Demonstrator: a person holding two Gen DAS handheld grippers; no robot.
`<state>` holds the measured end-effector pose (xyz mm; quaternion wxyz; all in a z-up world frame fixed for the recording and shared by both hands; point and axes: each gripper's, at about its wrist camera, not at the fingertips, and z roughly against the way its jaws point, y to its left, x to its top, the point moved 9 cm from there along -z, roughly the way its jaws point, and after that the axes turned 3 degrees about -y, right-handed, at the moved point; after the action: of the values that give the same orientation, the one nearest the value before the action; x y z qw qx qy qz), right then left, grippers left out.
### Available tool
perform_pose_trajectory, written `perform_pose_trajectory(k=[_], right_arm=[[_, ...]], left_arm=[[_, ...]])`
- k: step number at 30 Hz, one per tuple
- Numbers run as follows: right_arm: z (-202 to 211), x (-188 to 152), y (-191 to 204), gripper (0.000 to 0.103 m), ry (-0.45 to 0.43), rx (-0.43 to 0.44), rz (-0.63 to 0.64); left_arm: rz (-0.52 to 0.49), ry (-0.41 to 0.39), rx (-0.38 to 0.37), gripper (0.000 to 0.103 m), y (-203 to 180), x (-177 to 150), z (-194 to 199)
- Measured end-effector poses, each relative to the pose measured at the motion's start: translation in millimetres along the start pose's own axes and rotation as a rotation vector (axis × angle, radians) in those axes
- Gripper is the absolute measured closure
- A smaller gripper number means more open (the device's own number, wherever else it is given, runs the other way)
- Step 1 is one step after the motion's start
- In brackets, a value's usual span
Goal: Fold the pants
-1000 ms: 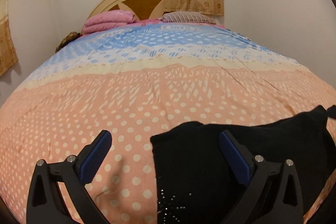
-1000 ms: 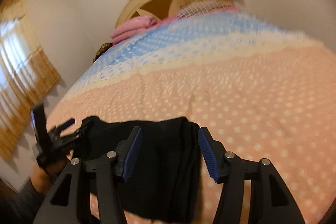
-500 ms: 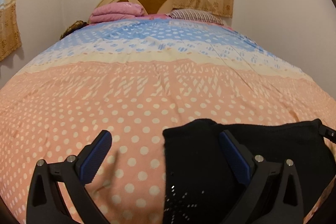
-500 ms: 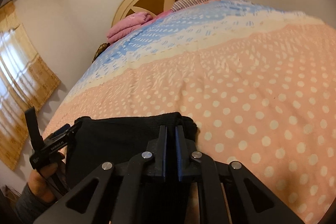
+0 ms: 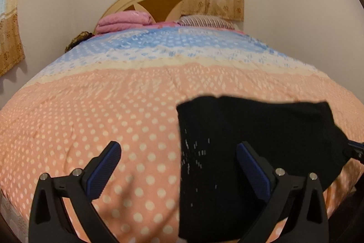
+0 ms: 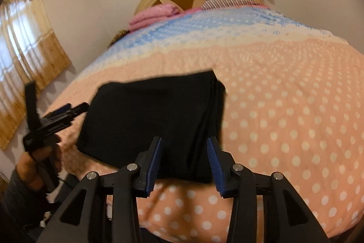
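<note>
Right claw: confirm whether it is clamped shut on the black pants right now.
No. The right claw stands open, its blue pads apart, with the folded black pants lying on the bedspread between and beyond them.

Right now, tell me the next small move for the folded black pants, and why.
Probably draw both grippers back. The folded black fabric pants lie as a compact rectangle on the polka-dot peach bedspread, and the right gripper and left gripper stand open, gripping nothing.

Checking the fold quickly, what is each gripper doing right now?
Left gripper: open, holding nothing.
Right gripper: open, black pants between its fingers, not clamped.
</note>
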<state>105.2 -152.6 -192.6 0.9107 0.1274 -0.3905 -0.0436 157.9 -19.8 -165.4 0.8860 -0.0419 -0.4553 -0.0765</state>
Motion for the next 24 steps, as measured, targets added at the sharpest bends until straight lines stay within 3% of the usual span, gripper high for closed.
perform_pose_trajectory(k=[8, 14, 21, 24], right_arm=[[-9.0, -2.6, -16.5, 0.053, 0.033, 0.048, -0.07], [13.6, 17.4, -18.9, 0.052, -0.054, 0.054, -0.093], [7.5, 28.7, -20.2, 0.051, -0.072, 0.065, -0.112], [-0.4, 36.1, -15.8, 0.045, -0.07, 0.083, -0.112]], left_arm=[[0.032, 0.036, -0.025, 0.0, 1.4, -12.7, -13.1], [0.042, 0.034, -0.046, 0.0, -1.0, -13.8, -10.5], [0.057, 0.006, -0.084, 0.0, -3.5, -8.3, -4.7], [0.039, 0.007, -0.103, 0.0, -9.0, -6.3, -6.9]])
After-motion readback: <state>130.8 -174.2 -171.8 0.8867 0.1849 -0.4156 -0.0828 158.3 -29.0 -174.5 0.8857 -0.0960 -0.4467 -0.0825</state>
